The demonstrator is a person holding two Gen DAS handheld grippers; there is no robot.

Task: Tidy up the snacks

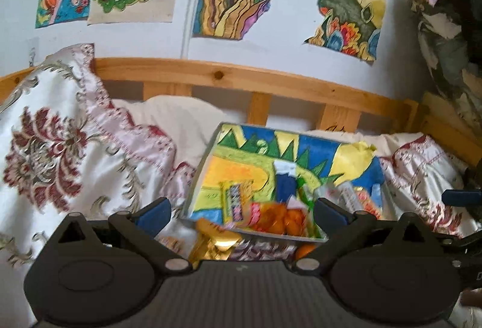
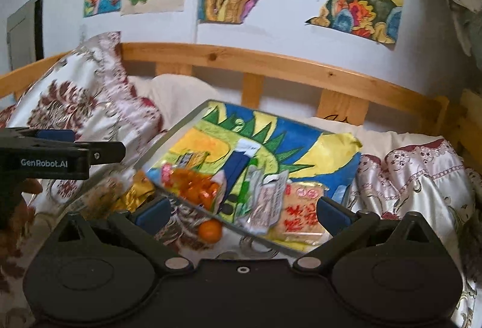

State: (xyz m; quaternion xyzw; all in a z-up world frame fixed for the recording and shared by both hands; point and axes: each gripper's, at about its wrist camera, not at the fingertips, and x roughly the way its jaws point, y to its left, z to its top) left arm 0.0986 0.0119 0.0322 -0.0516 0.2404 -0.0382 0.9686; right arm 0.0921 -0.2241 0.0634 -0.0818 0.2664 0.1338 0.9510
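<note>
Snack packets lie clustered on the near end of a flat tray (image 2: 192,129) lined with a bright crayon drawing, propped tilted on the satin embroidered bedspread (image 2: 421,177): a glossy bag of orange sweets (image 2: 195,186), a blue wrapper (image 2: 238,165), a pale crinkled sachet (image 2: 268,204) and a flat cracker pack (image 2: 304,207) with red lettering. A loose mandarin (image 2: 210,231) and a gold foil packet (image 2: 135,192) sit on the cloth just off the tray's near edge. Blur smears the labels, so the sweets may be wrapped candies. The left gripper (image 1: 241,210) and right gripper (image 2: 241,210) both stand spread wide, holding nothing. Wooden slatted rails (image 1: 229,77) bound the far side.
</note>
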